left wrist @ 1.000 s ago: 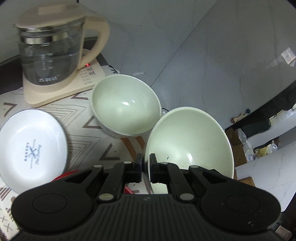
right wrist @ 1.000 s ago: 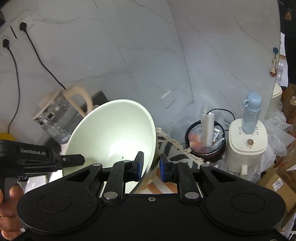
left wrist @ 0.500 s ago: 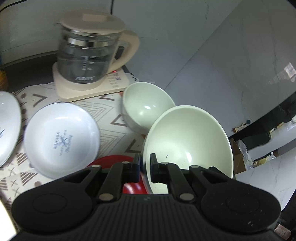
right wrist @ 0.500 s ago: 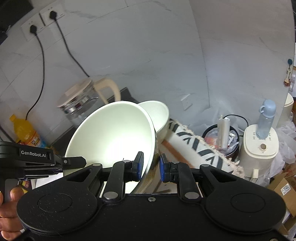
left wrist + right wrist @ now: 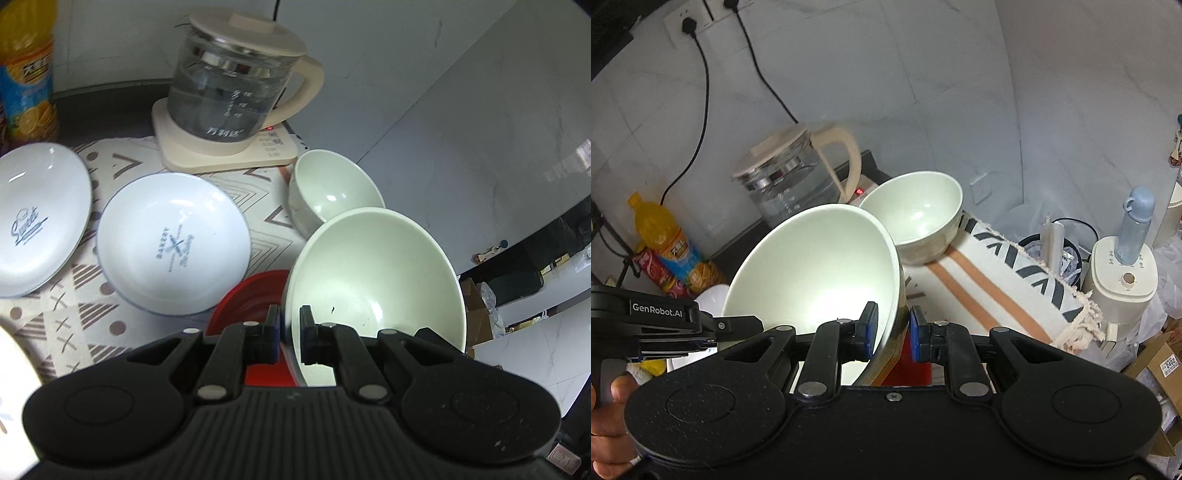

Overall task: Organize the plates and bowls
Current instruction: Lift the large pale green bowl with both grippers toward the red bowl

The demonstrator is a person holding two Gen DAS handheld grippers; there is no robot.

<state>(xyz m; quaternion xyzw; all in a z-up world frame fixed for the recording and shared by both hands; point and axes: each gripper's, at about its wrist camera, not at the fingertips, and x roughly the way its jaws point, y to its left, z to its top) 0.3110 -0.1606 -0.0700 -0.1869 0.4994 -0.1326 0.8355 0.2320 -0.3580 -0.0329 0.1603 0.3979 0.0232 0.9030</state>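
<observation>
A large pale green bowl (image 5: pixel 373 284) was held tilted in the air by its rim from two sides. The left gripper (image 5: pixel 289 339) was clamped on the rim nearest it, and the right gripper (image 5: pixel 893 334) was clamped on the opposite edge. Beyond it, a smaller green bowl (image 5: pixel 332 195) stood on the patterned cloth (image 5: pixel 266 206), beside a glass kettle (image 5: pixel 236 92). Two white dishes (image 5: pixel 173 243) lay further left on the cloth. A red dish (image 5: pixel 251 299) showed beneath the held bowl.
</observation>
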